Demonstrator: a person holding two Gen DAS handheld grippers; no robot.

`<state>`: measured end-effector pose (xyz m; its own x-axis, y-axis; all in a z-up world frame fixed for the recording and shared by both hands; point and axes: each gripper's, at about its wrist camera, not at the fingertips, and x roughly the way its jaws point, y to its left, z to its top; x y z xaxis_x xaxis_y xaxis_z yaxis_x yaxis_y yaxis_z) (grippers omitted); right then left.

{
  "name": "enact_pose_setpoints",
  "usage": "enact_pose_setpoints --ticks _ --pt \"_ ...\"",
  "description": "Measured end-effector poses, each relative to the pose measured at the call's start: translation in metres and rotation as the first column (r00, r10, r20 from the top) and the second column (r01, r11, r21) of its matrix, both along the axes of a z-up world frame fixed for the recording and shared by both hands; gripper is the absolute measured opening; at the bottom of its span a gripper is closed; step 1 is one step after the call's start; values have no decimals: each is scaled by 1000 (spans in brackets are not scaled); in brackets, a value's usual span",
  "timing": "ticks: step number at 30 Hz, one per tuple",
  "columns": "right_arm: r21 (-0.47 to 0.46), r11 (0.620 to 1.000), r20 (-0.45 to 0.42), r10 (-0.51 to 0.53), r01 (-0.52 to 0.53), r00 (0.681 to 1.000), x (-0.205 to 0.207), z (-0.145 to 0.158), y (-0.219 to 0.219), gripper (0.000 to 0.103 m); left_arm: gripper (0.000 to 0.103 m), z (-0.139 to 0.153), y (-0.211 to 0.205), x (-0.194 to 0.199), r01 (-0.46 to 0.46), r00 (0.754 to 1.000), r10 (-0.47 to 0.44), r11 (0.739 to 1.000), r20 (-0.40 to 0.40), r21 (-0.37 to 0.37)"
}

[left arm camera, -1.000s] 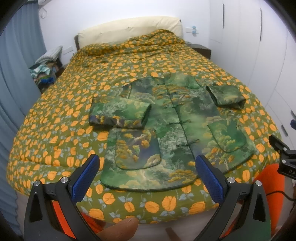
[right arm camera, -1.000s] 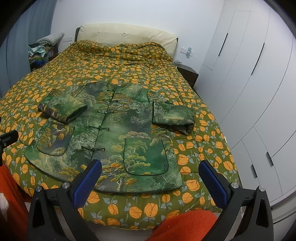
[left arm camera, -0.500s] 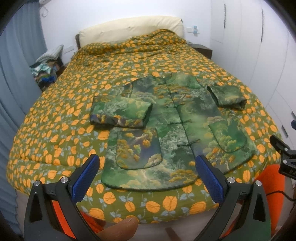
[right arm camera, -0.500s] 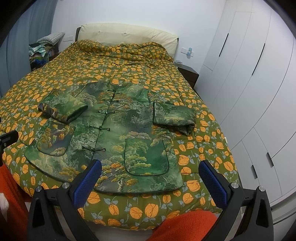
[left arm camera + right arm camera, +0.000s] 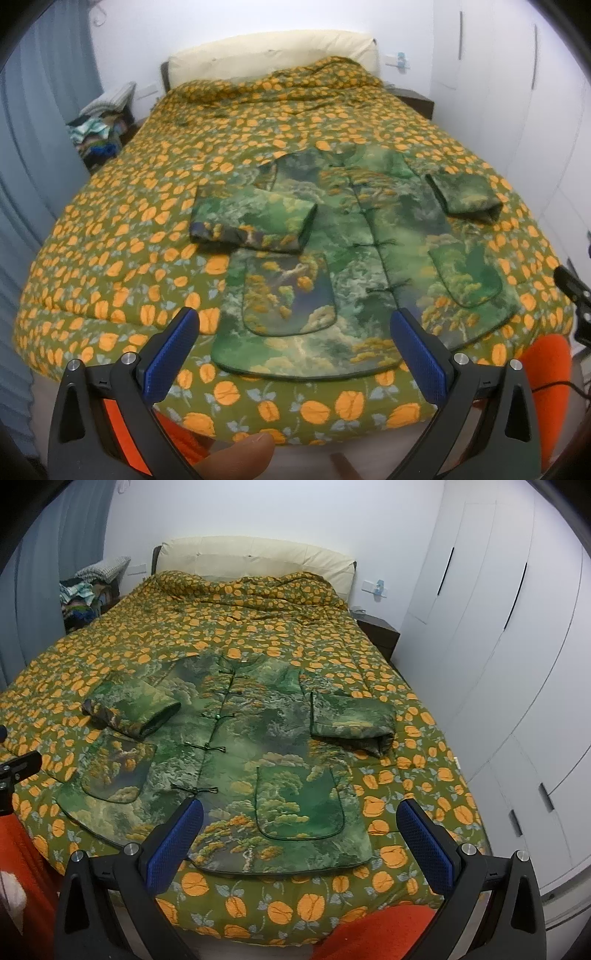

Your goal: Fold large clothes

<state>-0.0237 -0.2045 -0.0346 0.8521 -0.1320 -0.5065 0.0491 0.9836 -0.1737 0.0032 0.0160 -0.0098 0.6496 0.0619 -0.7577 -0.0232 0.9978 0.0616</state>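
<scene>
Left tool (image 5: pixel 293 349): I hold it wide apart, gripping nothing, over the foot of the bed.
Right tool (image 5: pixel 301 834): also spread wide, nothing between its blue pads (image 5: pixel 171 843).
Jacket (image 5: pixel 258 753): one, green with a tree print, lying flat and face up on the quilt (image 5: pixel 258 627), hem toward me.
Sleeves: two, each folded inward over the jacket's sides.
Pockets: two.
Knot fastenings: five that I can count down the front.
Bed: one, with a cream headboard (image 5: pixel 255 559).
Room: white wardrobe (image 5: pixel 498 646) on the right, grey curtain (image 5: pixel 40 147) on the left.
</scene>
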Motion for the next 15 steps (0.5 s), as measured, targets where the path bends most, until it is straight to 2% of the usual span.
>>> enact_pose_setpoints --ticks 10,15 --pt "58 998 33 31 -32 999 -2 6 -7 103 103 -5 12 2 -30 1000 29 999 -11 -12" --pt "25 1000 55 16 -17 998 -8 6 -6 103 103 -8 17 1 -42 999 42 999 -14 -16"
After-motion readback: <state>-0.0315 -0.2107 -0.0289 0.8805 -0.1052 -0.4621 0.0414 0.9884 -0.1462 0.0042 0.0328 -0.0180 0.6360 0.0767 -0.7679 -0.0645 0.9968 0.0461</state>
